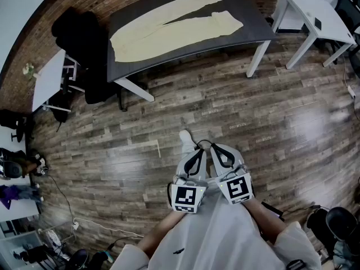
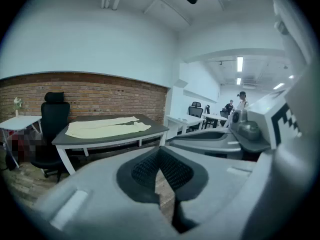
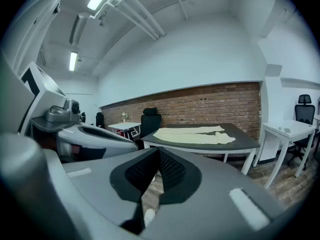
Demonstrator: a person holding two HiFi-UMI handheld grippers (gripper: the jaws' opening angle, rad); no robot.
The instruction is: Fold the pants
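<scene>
Head view and both gripper views. The cream pants (image 1: 169, 27) lie spread flat on the dark desk (image 1: 253, 16), waistband toward the picture's left, the two legs side by side and running to the right, the nearer leg ending shorter on the desk top. The left claw (image 1: 199, 148) and the right claw (image 1: 216, 149) are held close together in front of the person, above the wooden plank floor (image 1: 236, 106) and well apart from the desk. Each claw is clenched, its ribbed black pads meeting with nothing between them. Each carries a cube with a black-and-white square marker (image 1: 188, 197). A white shoe (image 1: 187, 138) shows just beyond the claw tips. A black office chair (image 1: 84, 32) stands at the desk's left end, before a brick wall (image 2: 100, 96). A white desk (image 1: 312, 10) stands to the right, and a smaller white desk (image 1: 48, 77) to the left.
</scene>
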